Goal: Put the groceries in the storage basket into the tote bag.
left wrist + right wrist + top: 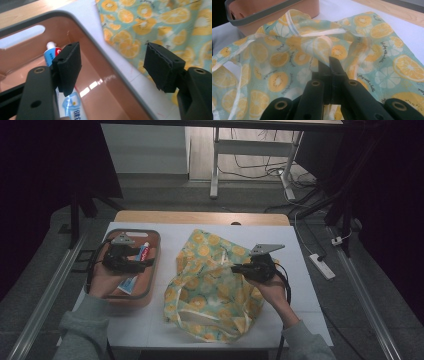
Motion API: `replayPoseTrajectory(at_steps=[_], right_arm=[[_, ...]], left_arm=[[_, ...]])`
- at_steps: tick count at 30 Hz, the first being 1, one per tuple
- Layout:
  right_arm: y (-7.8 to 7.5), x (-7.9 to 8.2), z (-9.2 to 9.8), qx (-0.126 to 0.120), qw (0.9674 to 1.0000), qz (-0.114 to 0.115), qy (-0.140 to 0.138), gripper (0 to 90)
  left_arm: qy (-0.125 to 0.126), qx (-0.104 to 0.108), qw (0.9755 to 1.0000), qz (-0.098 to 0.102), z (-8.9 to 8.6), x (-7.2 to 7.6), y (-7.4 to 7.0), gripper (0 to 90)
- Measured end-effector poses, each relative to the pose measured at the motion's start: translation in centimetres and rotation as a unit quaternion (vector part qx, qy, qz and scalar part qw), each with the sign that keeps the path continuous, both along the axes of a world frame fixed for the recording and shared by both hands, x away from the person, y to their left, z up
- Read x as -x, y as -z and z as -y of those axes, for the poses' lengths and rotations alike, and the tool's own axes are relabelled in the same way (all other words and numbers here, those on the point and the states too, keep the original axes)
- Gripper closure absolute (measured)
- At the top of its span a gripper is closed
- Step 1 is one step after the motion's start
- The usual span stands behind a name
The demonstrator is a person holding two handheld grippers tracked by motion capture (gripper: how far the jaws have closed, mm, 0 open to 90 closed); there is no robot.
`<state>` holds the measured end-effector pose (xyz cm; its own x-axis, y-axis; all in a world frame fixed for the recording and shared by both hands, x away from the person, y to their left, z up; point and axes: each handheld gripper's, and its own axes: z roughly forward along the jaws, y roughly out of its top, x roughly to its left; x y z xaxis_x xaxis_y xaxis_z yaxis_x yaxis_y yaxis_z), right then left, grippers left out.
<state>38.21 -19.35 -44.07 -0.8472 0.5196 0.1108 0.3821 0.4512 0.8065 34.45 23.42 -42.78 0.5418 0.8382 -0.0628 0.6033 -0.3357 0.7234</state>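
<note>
White worktop (165,232) carries a soft, light fruit-print bag (210,285); best taken at its hem. Right gripper (239,268) is clamped on that fabric. Left gripper (145,264) hangs open, empty, over the toothpaste (144,251) basket (150,292).

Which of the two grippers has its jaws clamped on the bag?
The right gripper: its jaws are shut on a fold of the orange-print bag. The left gripper stands open over the basket, gripping nothing.
</note>
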Motion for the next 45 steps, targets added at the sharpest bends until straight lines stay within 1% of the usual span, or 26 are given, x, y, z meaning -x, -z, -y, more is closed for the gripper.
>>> replayPoseTrajectory(at_steps=[3,5,7,9,10,13,16,18,21,22,24,27,29,32,34,36,38,40,41,42,45], right_arm=[[0.3,-0.1,0.0,0.001,1.0,-0.003,0.001,89.0],[0.4,-0.1,-0.1,0.002,1.0,-0.006,0.001,89.0],[0.4,0.0,-0.1,0.002,1.0,-0.006,-0.001,88.9],[0.4,0.1,-0.1,0.002,1.0,-0.006,-0.002,88.9],[0.4,0.0,-0.1,0.002,1.0,-0.007,-0.002,89.0],[0.5,0.0,-0.2,0.003,0.9999,-0.01,-0.004,89.0],[0.6,0.0,-0.2,0.004,0.9999,-0.01,-0.004,88.9],[0.6,0.0,-0.2,0.003,0.9999,-0.01,-0.004,89.0],[0.5,0.1,-0.3,0.004,1.0,-0.008,-0.004,88.9],[0.5,0.1,-0.3,0.004,1.0,-0.007,-0.005,88.9],[0.5,0.1,-0.4,0.004,1.0,-0.007,-0.005,89.0],[0.5,0.1,-0.3,0.004,1.0,-0.008,-0.005,88.9],[0.6,0.1,-0.3,0.004,0.9999,-0.009,-0.003,88.9],[0.6,0.0,-0.2,0.004,0.9999,-0.01,-0.003,89.0],[0.6,0.0,-0.2,0.003,0.9999,-0.01,-0.002,88.9],[0.5,0.0,-0.2,0.003,1.0,-0.009,-0.002,89.0],[0.5,0.0,-0.1,0.002,1.0,-0.009,-0.002,88.9],[0.5,0.0,-0.1,0.003,1.0,-0.008,-0.002,88.9],[0.5,0.0,-0.1,0.002,1.0,-0.008,-0.001,88.9],[0.4,0.0,0.0,0.002,1.0,-0.008,-0.001,88.9],[0.4,0.0,0.0,0.001,1.0,-0.007,-0.001,88.9]], left_arm=[[-0.009,-0.012,0.9998,-0.011,-0.2,-0.5,0.4,28.9],[-0.016,-0.028,0.9993,-0.017,-0.3,-0.8,0.7,28.4],[-0.026,-0.03,0.9989,-0.026,-0.6,-1.3,1.0,27.9],[-0.039,-0.04,0.9978,-0.034,-0.9,-2.0,1.3,27.9],[-0.042,-0.045,0.9973,-0.042,-0.9,-2.5,1.5,27.8],[-0.051,-0.062,0.9943,-0.07,-0.9,-4.0,2.2,27.0],[-0.064,-0.077,0.9909,-0.091,-1.2,-5.3,3.1,27.0],[-0.065,-0.083,0.9886,-0.107,-1.2,-6.0,3.8,26.5],[-0.073,-0.096,0.9848,-0.124,-1.1,-6.9,4.8,26.3],[-0.076,-0.097,0.9839,-0.13,-1.1,-7.2,5.1,26.3],[-0.078,-0.111,0.9814,-0.136,-1.0,-7.6,5.6,26.3],[-0.081,-0.121,0.9785,-0.146,-0.9,-8.0,6.3,26.5],[-0.087,-0.128,0.9762,-0.152,-1.0,-8.3,6.7,26.8],[-0.088,-0.138,0.9734,-0.161,-0.9,-8.5,7.1,27.5],[-0.089,-0.139,0.9718,-0.168,-0.9,-8.6,7.4,28.7],[-0.089,-0.144,0.9692,-0.179,-0.9,-8.7,7.8,28.8],[-0.089,-0.145,0.968,-0.185,-0.9,-8.7,8.0,30.6],[-0.093,-0.146,0.9668,-0.188,-1.1,-8.7,8.2,34.6],[-0.092,-0.141,0.9669,-0.192,-1.2,-8.7,8.2,37.0],[-0.091,-0.13,0.9678,-0.195,-1.4,-8.6,8.3,39.6],[-0.092,-0.113,0.9677,-0.206,-1.9,-8.7,8.3,43.9]])
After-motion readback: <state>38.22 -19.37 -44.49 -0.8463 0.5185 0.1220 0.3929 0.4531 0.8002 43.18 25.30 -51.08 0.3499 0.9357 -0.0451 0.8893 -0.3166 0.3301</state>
